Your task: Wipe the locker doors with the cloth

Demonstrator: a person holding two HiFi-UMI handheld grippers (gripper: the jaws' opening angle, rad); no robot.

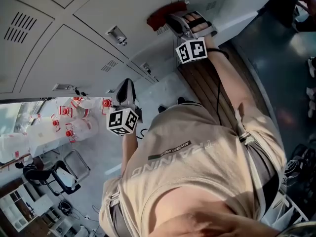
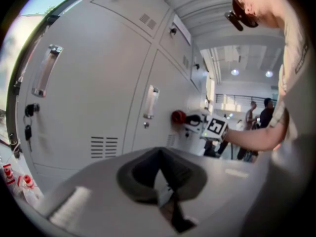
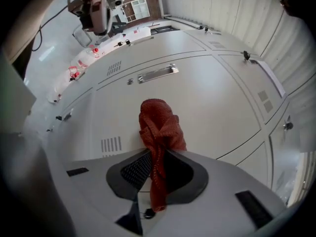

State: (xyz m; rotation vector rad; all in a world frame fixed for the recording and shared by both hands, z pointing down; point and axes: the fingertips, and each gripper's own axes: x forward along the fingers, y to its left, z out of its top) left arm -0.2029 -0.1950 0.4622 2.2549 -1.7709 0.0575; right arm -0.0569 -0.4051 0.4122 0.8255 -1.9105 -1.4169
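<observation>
Cloth pinched in right tongs — bunched forward to rub the locker door. Left tongs closed, empty.

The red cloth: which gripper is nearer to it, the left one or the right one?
Right. The right gripper is shut on the red cloth, at a locker door. The left gripper, shut and empty, is held well away from it.
</observation>
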